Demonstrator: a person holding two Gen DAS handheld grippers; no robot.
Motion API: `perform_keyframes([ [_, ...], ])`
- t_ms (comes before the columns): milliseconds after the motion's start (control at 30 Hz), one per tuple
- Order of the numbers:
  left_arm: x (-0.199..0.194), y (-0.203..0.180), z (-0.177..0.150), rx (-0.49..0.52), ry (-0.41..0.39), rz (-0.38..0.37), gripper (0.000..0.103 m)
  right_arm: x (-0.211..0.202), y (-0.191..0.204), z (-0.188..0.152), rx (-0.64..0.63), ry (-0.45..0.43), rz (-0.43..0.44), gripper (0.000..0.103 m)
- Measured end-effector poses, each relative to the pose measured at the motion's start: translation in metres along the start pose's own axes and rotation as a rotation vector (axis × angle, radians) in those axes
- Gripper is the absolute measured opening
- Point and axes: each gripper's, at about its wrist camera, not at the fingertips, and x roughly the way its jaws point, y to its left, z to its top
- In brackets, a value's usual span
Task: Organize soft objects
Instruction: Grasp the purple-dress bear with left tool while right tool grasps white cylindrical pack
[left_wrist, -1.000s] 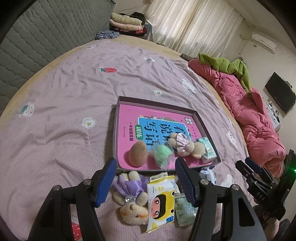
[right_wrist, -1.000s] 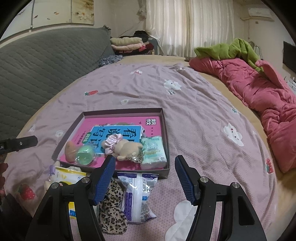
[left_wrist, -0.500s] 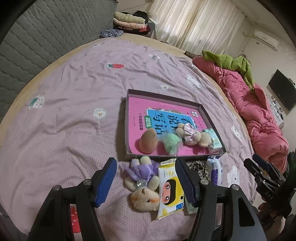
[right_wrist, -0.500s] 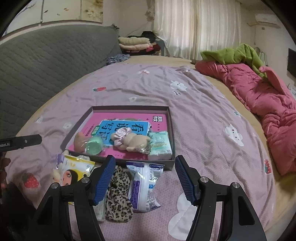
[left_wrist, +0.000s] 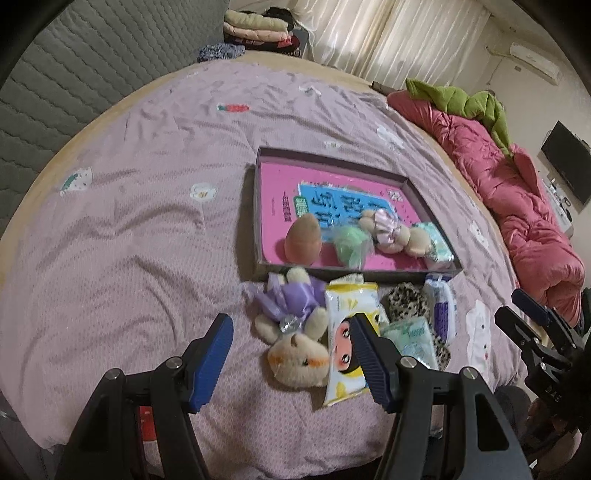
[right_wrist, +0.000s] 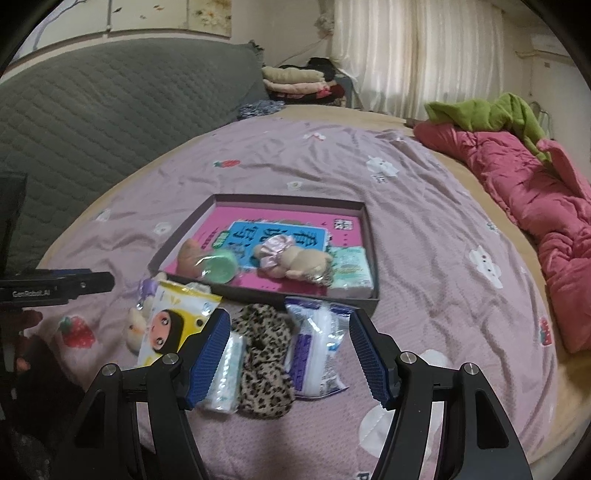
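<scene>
Landmark: shallow box, on a mauve bedspread, pink book lining its floor.

In the box, along its near wall:
- peach egg-shaped plush, at the left end;
- green ball in clear wrap, beside it;
- bear in pink dress, lying on its side, mid-box;
- tissue pack, in the near right corner.

Outside the box, just in front of its near wall:
- bear in purple dress, lying on its back, at the left end;
- yellow wipes pack, touching that bear;
- small tissue pack, in front of the wipes;
- leopard-print cloth, middle;
- white-and-purple pack, right of the cloth.

Left gripper: jaws wide apart, holding nothing, over the purple bear and wipes.

Right gripper: jaws wide apart, holding nothing, over the cloth and white-and-purple pack.
</scene>
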Motion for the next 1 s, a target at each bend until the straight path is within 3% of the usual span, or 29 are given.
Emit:
perform_keyframes([
  [433,0.028,0.005,-0.026,0.005,0.084,0.022,0.065,0.008,0.008,-0.006,-0.005,0.038,0.023,0.069],
  [1000,0.069,0.013,-0.017,-0.083,0.153,-0.020,0.065,0.022,0.005,-0.010,-0.004,0.067,0.033,0.069],
])
